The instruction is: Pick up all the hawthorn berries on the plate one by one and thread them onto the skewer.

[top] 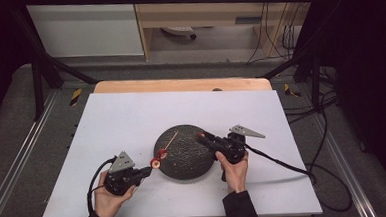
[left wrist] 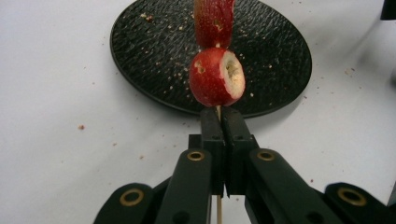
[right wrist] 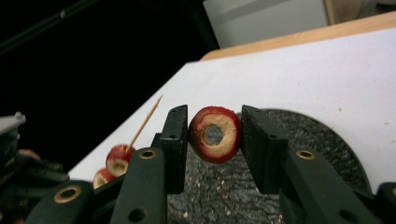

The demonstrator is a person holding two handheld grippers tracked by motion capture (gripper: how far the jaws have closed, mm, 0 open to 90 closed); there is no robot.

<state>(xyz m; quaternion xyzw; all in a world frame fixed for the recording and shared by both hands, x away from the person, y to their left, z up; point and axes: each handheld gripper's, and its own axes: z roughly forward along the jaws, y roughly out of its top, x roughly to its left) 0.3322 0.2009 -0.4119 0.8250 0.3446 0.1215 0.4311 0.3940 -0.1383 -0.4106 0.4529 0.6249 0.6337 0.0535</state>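
Table [top: 131, 116] under white sheet fills the high view, with a wooden strip at its far edge, grey floor, metal frame legs and cables beyond, and a wooden cabinet at the back; a round black plate [top: 186, 159], textured and scattered with crumbs, sits near the middle of the sheet. Your left gripper [top: 149, 169] rests at the plate's near-left rim; its jaws are pressed together on the bare end of a thin wooden skewer [top: 171, 139], which slants up over the plate; two cored red fruits [left wrist: 215, 77] are threaded on it just beyond the jaws. Your right gripper [top: 200, 136] hovers over the plate's right side; its jaws are clamped on a third cored fruit [right wrist: 215, 134], a red ring whose hole faces the camera in the right gripper view. Risks, as a judgement: if you bring the ring to the skewer's tip off-line, the point could miss the hole and split the flesh; squeezing harder could crush the ring; the thin stick could pivot or slip in the left jaws when pushed; loose crumbs may spread onto the sheet.
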